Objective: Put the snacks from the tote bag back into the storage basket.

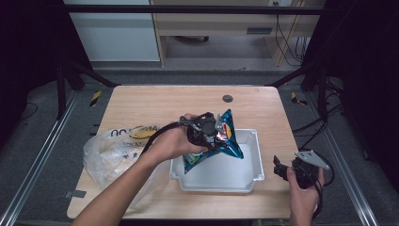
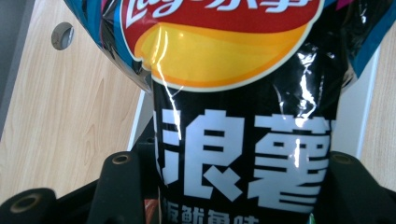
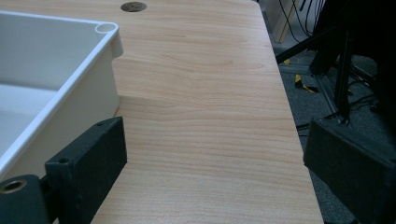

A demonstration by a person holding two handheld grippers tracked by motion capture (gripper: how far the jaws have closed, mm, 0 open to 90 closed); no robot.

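One Lay's chip bag (image 2: 224,93), Chinese lettering.

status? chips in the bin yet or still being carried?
Done: the left gripper is shut on the chip bag and has it over the white bin. In hand: the bag looks tilted, lower end at or in the bin; full contact unclear. Left: release it, then probably the plastic bag of items, left of the bin. The right gripper is open, idle beside the bin.

The chip bag (image 1: 221,139) is hanging over the white bin (image 1: 254,162), blocking its left half. A plastic bag (image 1: 110,153) is crowding the worktop's (image 1: 155,101) left side; the far strip is lying open.
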